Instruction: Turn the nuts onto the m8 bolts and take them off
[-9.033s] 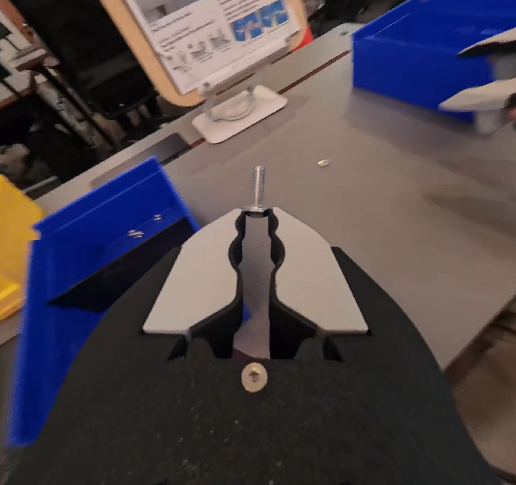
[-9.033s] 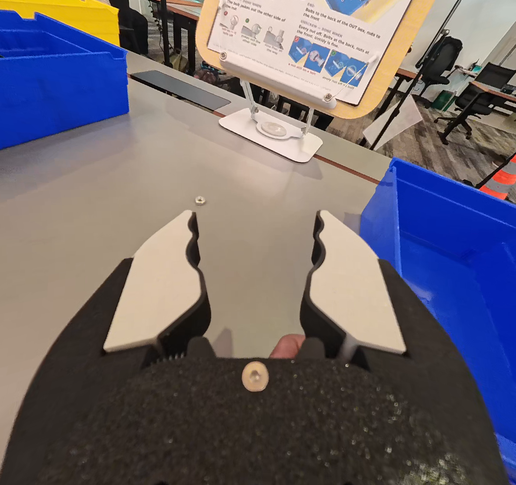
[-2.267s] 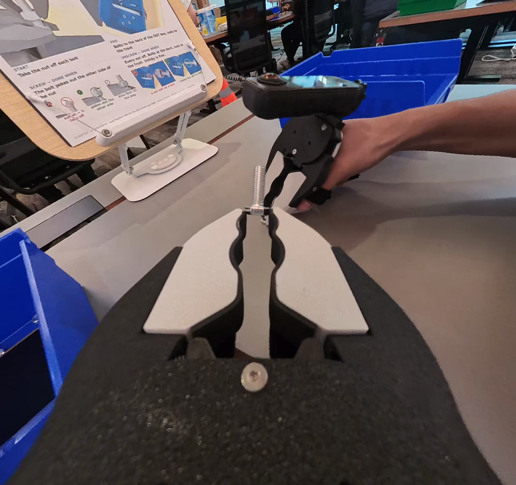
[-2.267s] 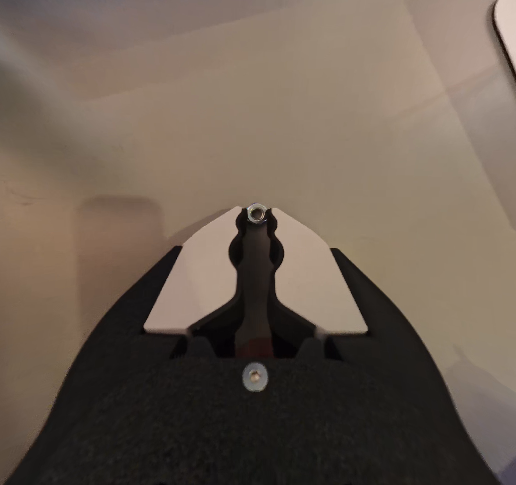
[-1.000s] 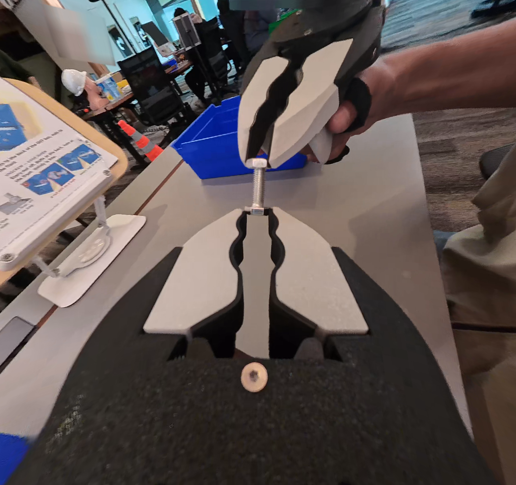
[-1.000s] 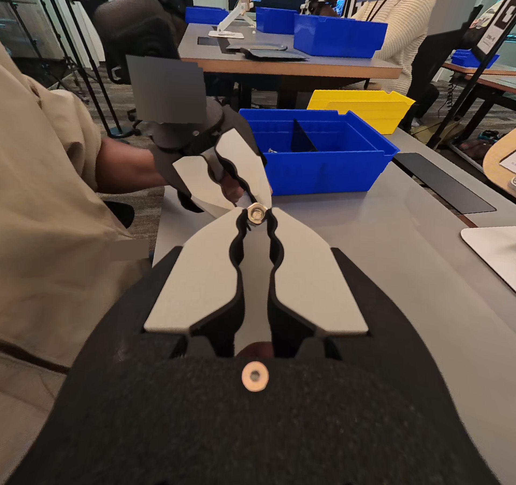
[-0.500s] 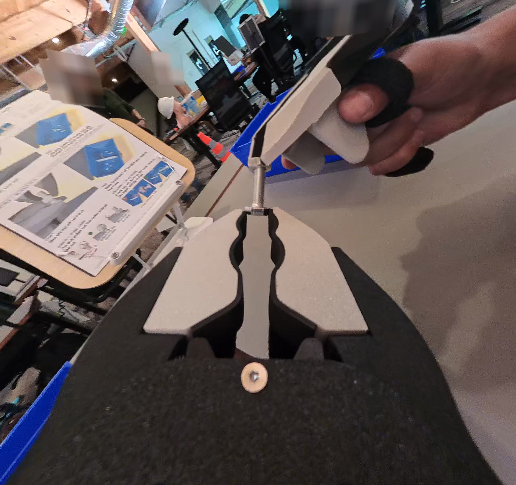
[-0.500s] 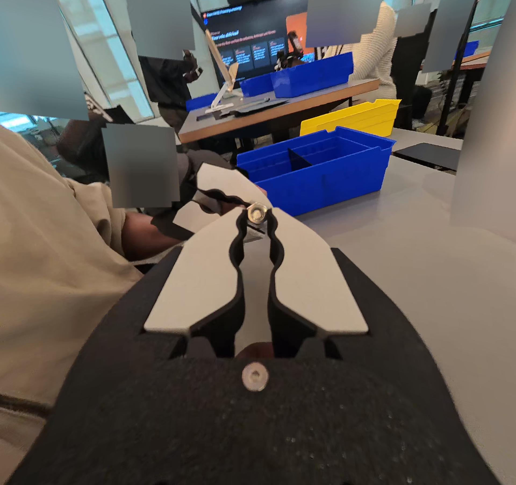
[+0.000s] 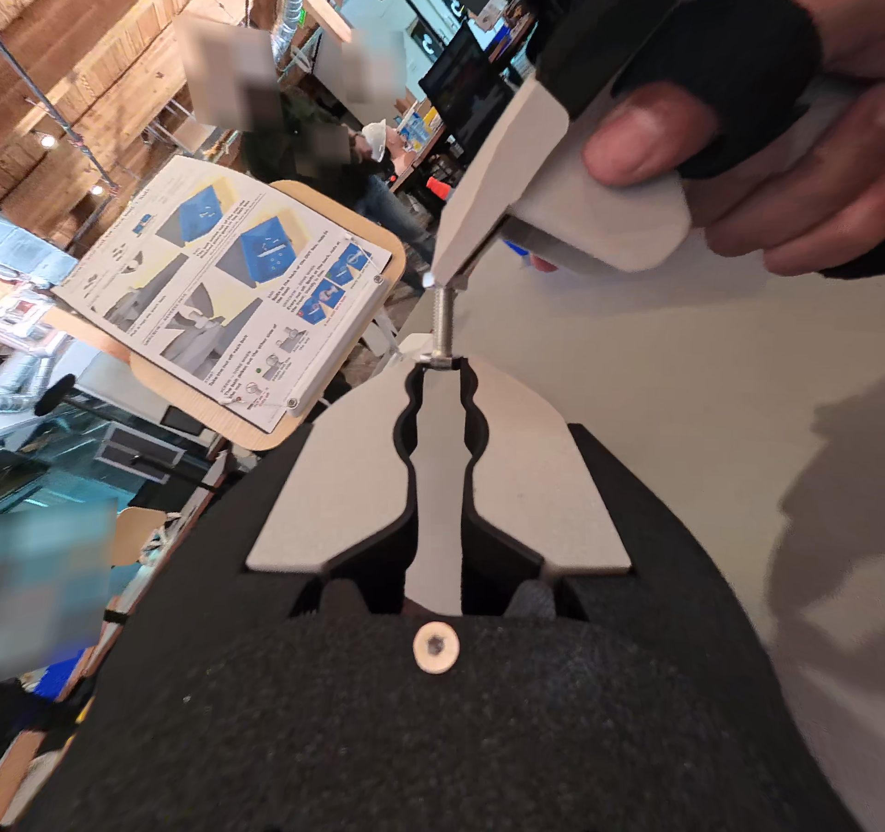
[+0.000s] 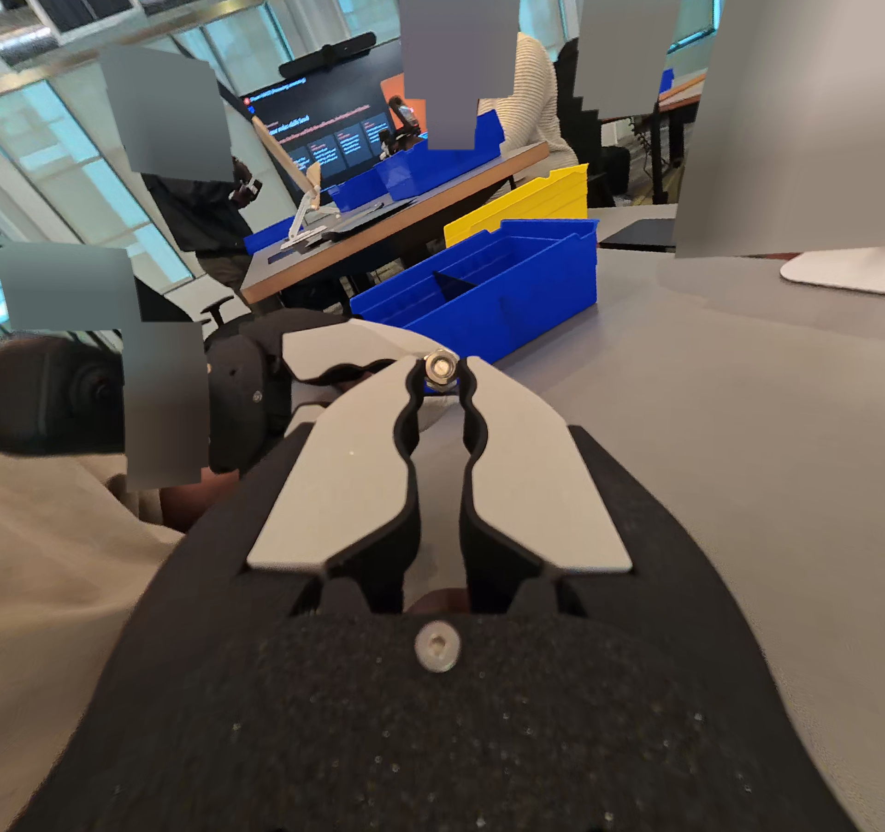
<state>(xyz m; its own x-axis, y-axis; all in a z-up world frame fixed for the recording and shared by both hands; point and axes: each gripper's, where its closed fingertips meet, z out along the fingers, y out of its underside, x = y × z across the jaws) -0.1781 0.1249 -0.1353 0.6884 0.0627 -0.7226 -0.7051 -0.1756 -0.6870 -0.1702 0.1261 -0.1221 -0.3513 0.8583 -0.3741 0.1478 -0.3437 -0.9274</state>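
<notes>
My left gripper (image 9: 439, 364) is shut on the head of a silver M8 bolt (image 9: 441, 321), whose threaded shank points away from it, held above the grey table (image 9: 670, 377). My right gripper (image 10: 441, 370) is shut on a hex nut (image 10: 440, 369) that sits on the bolt's threaded tip. In the left wrist view the right gripper (image 9: 443, 277) comes in from the upper right, held by a hand (image 9: 766, 147), its fingers edge-on at the bolt's tip. In the right wrist view the left gripper (image 10: 412, 357) lies just behind the nut, mostly hidden.
A blue divided bin (image 10: 483, 301) stands on the table (image 10: 718, 401) with a yellow bin (image 10: 527, 207) behind it. An instruction board on a white stand (image 9: 230, 296) is at the left of the left wrist view. A beige sleeve (image 10: 72, 569) fills the lower left.
Both grippers have twisted against each other around the bolt, so the views have rolled and tipped upward. The right gripper's fingers now look edge-on. The nut stays at the bolt's tip.
</notes>
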